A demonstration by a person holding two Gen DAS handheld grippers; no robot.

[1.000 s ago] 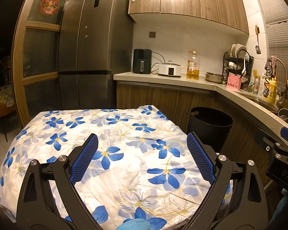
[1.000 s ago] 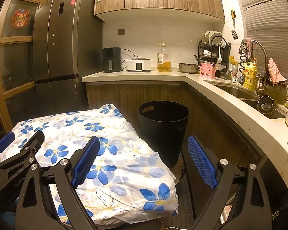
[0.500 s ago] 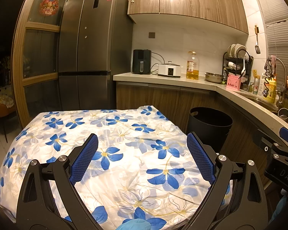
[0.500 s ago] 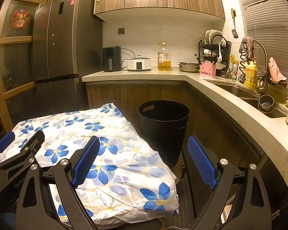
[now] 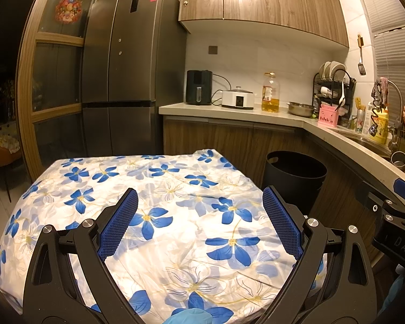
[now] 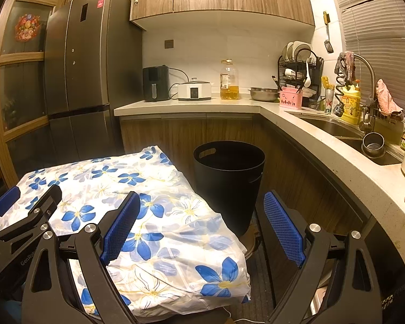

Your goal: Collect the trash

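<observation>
Both grippers, left (image 5: 199,224) and right (image 6: 202,226), gape wide, holding nothing, over the cloth (image 5: 159,189) beside the bin (image 6: 229,178).

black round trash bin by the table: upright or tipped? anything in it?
Upright: the black round trash bin stands on the floor, open rim up, beside the flowered tablecloth. Contents: cannot tell; the inside is dark.

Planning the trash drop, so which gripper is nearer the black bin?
Right. The right gripper sits just before the black bin; the left gripper hangs over the floral tablecloth, farther off.
</observation>
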